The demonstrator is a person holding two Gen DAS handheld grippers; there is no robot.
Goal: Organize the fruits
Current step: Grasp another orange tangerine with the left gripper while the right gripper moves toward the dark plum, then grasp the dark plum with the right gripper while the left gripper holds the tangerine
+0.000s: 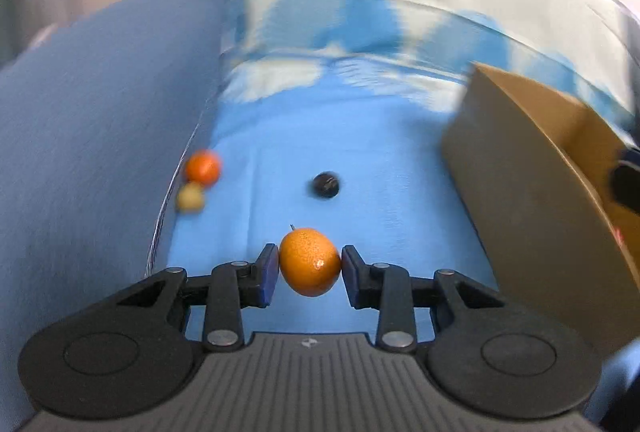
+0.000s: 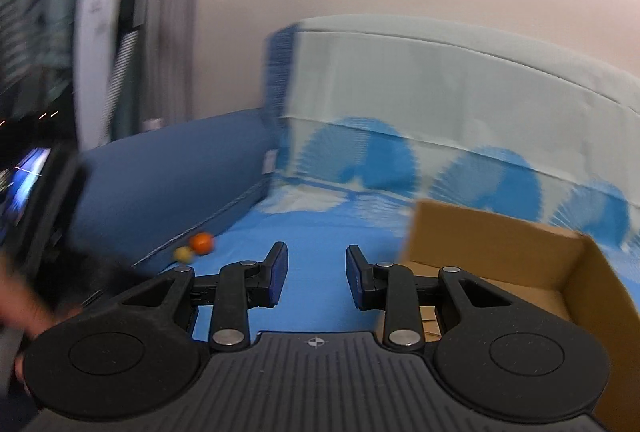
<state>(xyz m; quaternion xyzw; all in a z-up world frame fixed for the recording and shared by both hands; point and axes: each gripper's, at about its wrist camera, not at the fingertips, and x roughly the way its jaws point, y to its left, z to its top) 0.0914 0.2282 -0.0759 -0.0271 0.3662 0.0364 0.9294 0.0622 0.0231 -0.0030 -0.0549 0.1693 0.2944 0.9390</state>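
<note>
An orange citrus fruit (image 1: 309, 260) sits between the blue pads of my left gripper (image 1: 310, 270), and both pads touch its sides just above the blue cloth (image 1: 380, 160). Farther off lie a small dark fruit (image 1: 326, 185), a smaller orange fruit (image 1: 202, 167) and a pale yellow fruit (image 1: 191, 197) against the left cushion. My right gripper (image 2: 316, 274) is open with only cloth showing between its fingers. From there the small orange fruit (image 2: 201, 242) and the yellow fruit (image 2: 184, 253) lie ahead to the left.
An open cardboard box (image 1: 540, 192) stands at the right, also in the right wrist view (image 2: 500, 244) beside the right fingers. A dark blue cushion (image 1: 100, 112) walls the left side. A patterned blue and white fabric (image 2: 440, 120) rises at the back. A hand (image 2: 24, 308) shows blurred at far left.
</note>
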